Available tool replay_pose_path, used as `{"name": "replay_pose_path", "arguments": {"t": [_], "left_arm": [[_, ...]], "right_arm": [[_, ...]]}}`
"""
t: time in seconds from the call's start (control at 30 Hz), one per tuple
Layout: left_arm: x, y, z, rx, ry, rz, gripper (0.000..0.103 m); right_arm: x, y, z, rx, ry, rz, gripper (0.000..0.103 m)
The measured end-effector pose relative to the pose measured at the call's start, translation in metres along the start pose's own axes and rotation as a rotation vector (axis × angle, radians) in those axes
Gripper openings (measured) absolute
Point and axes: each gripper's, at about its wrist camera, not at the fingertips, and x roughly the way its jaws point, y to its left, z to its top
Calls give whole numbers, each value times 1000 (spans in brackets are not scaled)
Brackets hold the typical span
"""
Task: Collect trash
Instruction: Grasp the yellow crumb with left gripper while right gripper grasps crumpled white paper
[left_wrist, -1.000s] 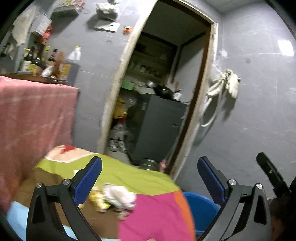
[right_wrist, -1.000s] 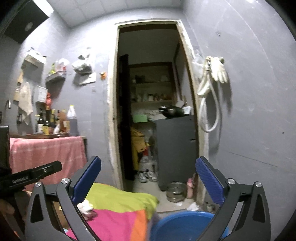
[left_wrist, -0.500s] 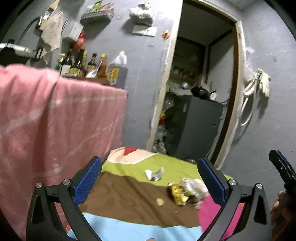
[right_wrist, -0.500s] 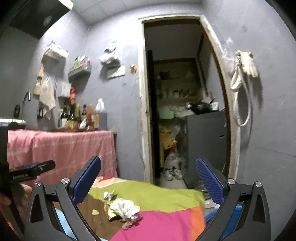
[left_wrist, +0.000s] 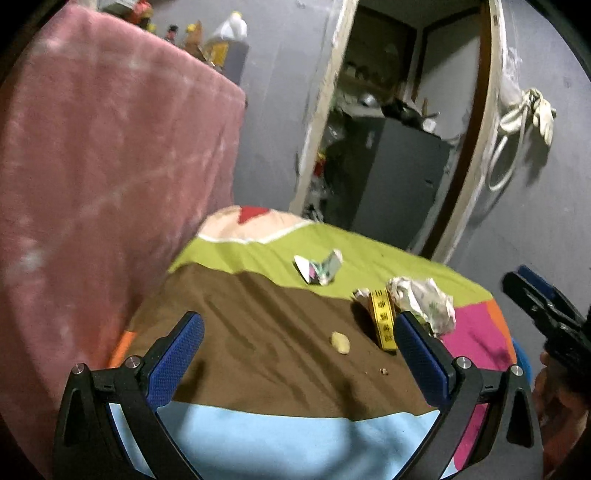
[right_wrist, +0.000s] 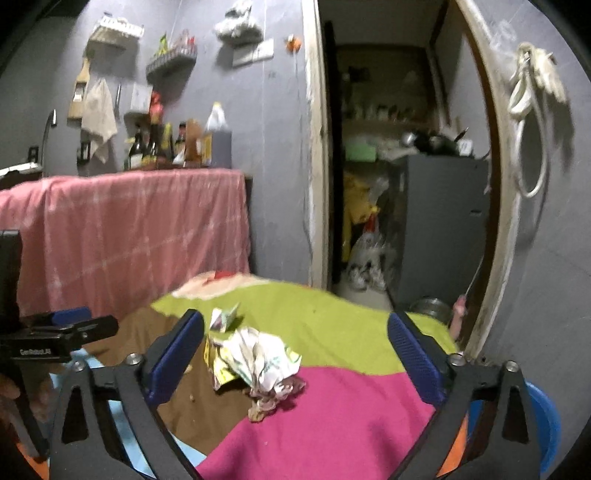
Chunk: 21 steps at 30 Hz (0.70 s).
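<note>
The worktop (left_wrist: 280, 373), draped in a patchwork cloth, carried four pieces of trash toward its far right side: one crumpled paper wad (right_wrist: 258, 360), one yellow wrapper (left_wrist: 382, 325) touching it, one folded scrap (left_wrist: 319, 267) farther back, one small crumb (left_wrist: 340, 342). A blue bin (right_wrist: 543, 424) waited off the right edge, probably to receive them. The left tool (left_wrist: 299, 358) and right tool (right_wrist: 295, 360) both hovered wide open, empty.

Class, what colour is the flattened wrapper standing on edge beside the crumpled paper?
Yellow with dark print; the yellow wrapper shows best in the left wrist view.
</note>
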Motion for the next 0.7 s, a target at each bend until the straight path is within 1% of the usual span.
{"name": "replay_pose_path", "arguments": {"t": [0.03, 0.07, 0.1, 0.13, 0.17, 0.2, 0.23, 0.27, 0.3, 0.33, 0.37, 0.4, 0.5, 0.57, 0.63, 0.7], "left_arm": [[4, -1, 1, 6, 15, -6, 97], [9, -2, 1, 18, 31, -12, 91], [14, -4, 1, 32, 54, -21, 86], [19, -5, 1, 42, 74, -29, 78], [25, -7, 0, 51, 101, -38, 71], [29, -7, -1, 56, 121, -48, 69], [33, -8, -3, 59, 143, -61, 67], [37, -9, -4, 64, 163, -75, 63], [41, -10, -4, 70, 178, -86, 61], [44, -12, -5, 77, 193, -94, 56], [47, -13, -6, 84, 210, -103, 53], [51, -14, -7, 89, 226, -111, 52], [60, -16, -7, 104, 256, -117, 45], [65, -19, -7, 116, 270, -114, 39], [67, -21, -7, 129, 280, -111, 37], [68, -22, -9, 142, 286, -107, 32]], "right_arm": [[6, 1, -2, -7, 21, 10, 88], [11, 1, -3, -12, 39, 19, 86], [16, 1, -4, -16, 58, 28, 84], [23, 2, -6, -20, 81, 43, 82], [28, 2, -7, -21, 95, 50, 76], [34, 2, -9, -24, 121, 62, 71], [39, 2, -11, -27, 135, 70, 69], [43, 3, -13, -32, 154, 77, 64], [46, 3, -14, -35, 165, 81, 61], [50, 3, -16, -41, 186, 87, 60], [54, 4, -17, -42, 196, 90, 56], [57, 3, -20, -39, 212, 98, 54], [63, 1, -23, -22, 239, 114, 50], [64, -1, -23, -16, 247, 122, 48], [65, -1, -23, -16, 258, 129, 47], [68, 0, -25, -21, 275, 138, 41]]}}
